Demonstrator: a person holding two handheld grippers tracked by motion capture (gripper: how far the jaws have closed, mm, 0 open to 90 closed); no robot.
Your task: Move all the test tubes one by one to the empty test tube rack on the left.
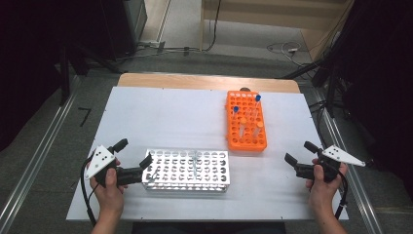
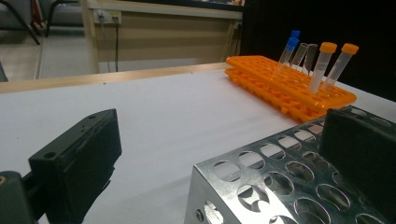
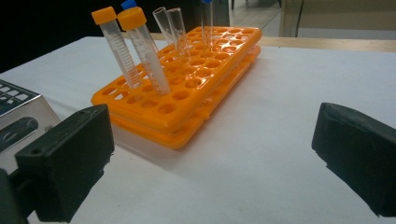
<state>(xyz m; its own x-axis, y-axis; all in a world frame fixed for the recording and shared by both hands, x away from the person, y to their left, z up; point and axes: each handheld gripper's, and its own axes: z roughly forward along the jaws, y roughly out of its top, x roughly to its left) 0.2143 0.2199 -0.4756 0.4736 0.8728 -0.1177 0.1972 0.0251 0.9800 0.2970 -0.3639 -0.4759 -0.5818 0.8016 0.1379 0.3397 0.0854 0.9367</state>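
From above, the left gripper (image 1: 132, 158) sits near the table's (image 1: 160, 112) front-left corner, jaws spread, one jaw at the left end of the metal tube rack (image 1: 187, 170), which lies along the front edge. The right gripper (image 1: 301, 152) is near the front-right corner, jaws spread and pinching nothing. The orange tube rack (image 1: 246, 122) stands right of centre, reaching toward the far edge, holding capped tubes.

In the left gripper view, the metal tube rack's (image 2: 280, 186) corner lies between the spread jaws, the right jaw over its top.

In the right gripper view, bare table lies between the wide jaws; the orange tube rack (image 3: 187, 88) stands ahead with two orange-capped tubes (image 3: 135, 51).
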